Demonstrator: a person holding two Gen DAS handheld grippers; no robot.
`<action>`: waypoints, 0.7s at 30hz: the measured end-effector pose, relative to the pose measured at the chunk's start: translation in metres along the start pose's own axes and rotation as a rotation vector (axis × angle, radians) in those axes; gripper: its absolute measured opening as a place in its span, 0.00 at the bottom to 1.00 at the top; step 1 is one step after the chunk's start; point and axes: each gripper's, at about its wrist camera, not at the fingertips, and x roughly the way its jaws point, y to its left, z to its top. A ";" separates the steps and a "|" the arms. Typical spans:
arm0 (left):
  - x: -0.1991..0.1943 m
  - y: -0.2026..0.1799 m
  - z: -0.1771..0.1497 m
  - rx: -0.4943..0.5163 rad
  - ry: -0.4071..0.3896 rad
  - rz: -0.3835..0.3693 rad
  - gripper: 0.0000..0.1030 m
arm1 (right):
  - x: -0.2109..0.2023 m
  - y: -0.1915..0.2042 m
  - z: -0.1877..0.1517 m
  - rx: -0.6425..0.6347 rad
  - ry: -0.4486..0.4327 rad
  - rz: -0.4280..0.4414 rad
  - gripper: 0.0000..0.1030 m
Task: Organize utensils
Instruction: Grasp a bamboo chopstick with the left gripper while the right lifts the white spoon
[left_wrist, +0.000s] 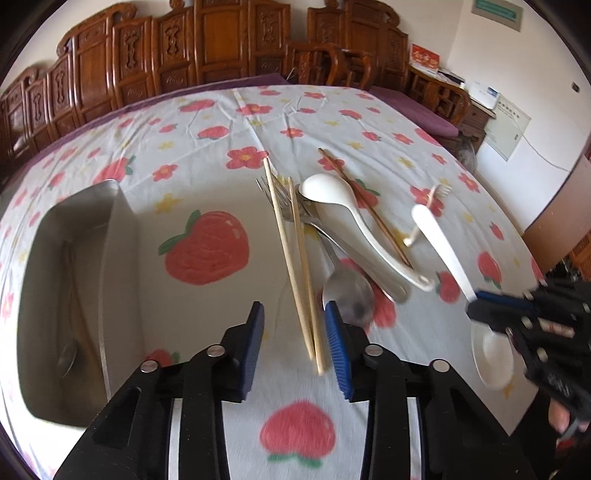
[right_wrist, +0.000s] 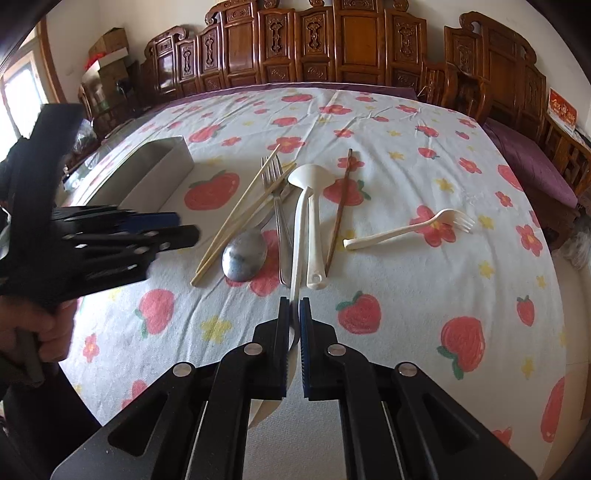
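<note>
Left gripper (left_wrist: 294, 332): nearest the lens, pads parted and straddling the near ends of the pale chopsticks (left_wrist: 291, 254), not yet pressing; no grip made

Pale chopsticks: pair lying on the worktop (left_wrist: 207, 155), long axis running away from the left gripper and roughly in line with it; left hand clearly the nearer

Right gripper (right_wrist: 294, 310): pads pressed together on the handle of a white spoon (left_wrist: 493, 352), bowl end toward the hand, lifted clear of the pile

Remaining loose items: white ladle-type spoon (right_wrist: 309, 221), metal spoon (right_wrist: 243, 258), metal fork (right_wrist: 275, 192), dark chopsticks (right_wrist: 339, 206), white plastic fork (right_wrist: 410, 229)

Metal tray (left_wrist: 122, 236): left of the pile; contents dim, seemingly a spoon and some chopsticks

Judgement: close on chopsticks, carry left to tray
</note>
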 end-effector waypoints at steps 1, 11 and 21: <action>0.005 0.000 0.004 -0.009 0.008 0.001 0.28 | -0.001 -0.001 0.001 0.003 -0.001 0.003 0.06; 0.041 0.001 0.022 -0.044 0.062 0.023 0.17 | -0.003 -0.012 0.006 0.033 -0.005 0.005 0.06; 0.047 0.000 0.021 -0.041 0.082 0.052 0.08 | -0.004 -0.007 0.007 0.026 -0.009 0.011 0.06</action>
